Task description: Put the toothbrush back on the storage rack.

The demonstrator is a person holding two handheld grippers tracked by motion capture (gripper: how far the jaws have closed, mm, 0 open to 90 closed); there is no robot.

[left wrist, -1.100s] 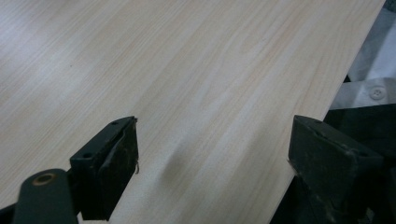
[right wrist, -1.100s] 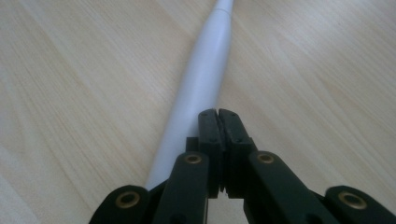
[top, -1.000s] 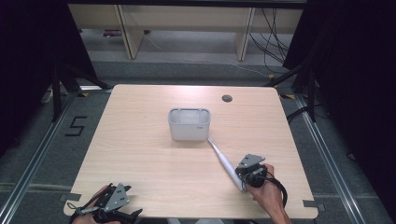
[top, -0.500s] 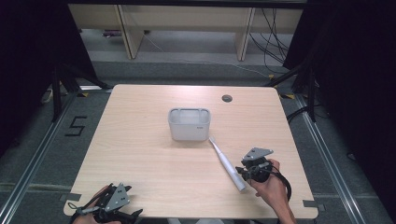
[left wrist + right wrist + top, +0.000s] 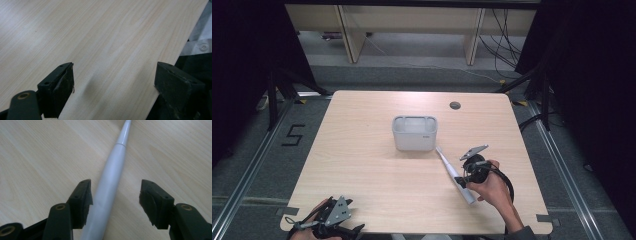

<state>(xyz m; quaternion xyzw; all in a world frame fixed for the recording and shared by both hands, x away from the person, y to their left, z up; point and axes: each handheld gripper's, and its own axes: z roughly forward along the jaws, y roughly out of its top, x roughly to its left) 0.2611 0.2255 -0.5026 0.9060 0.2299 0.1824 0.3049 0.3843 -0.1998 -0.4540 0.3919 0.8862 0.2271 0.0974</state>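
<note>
On table: toothbrush (image 5: pixel 455 174), head (probably) toward container (image 5: pixel 414 133).

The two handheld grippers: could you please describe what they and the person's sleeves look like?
Both the left gripper and the right gripper are black, each topped with a grey three-cornered plate and trailing a black cable. The gripper views show blocky black jaws with ribbed pads and brass-coloured pivot pins. A grey sleeve shows at the right forearm.
</note>
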